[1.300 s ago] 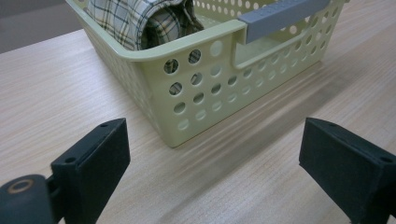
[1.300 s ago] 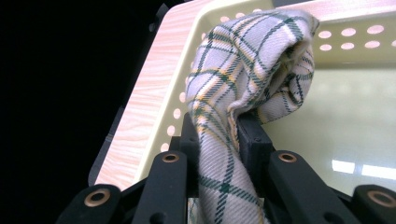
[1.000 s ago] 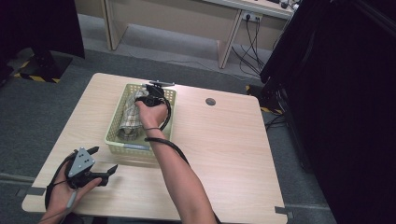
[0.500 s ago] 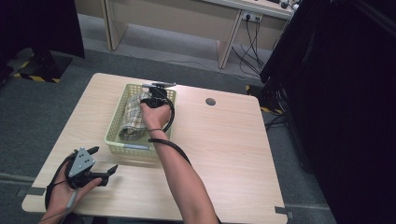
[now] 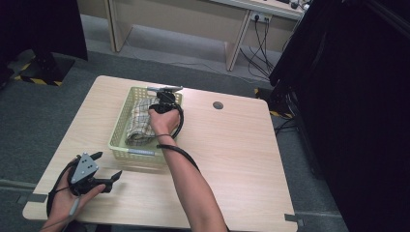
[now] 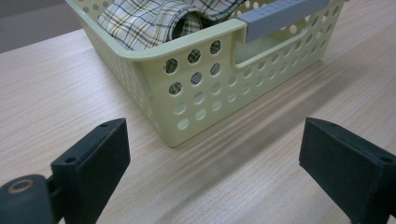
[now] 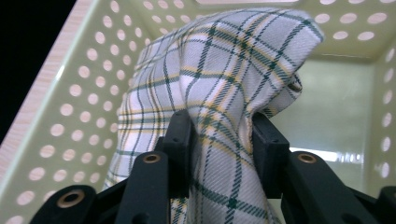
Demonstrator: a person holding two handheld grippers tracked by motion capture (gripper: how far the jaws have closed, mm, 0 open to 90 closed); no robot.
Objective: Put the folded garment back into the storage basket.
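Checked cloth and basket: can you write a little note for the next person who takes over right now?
Right tool: down in the green basket, its jaws on either side of a fold of the checked cloth. They have just been opening, so the grip may already be letting go.
Left tool: open, holding nothing, resting on the table near the basket's front corner.
Done: the cloth lies inside the basket.
Left: probably finish releasing the cloth and lift the right tool out.
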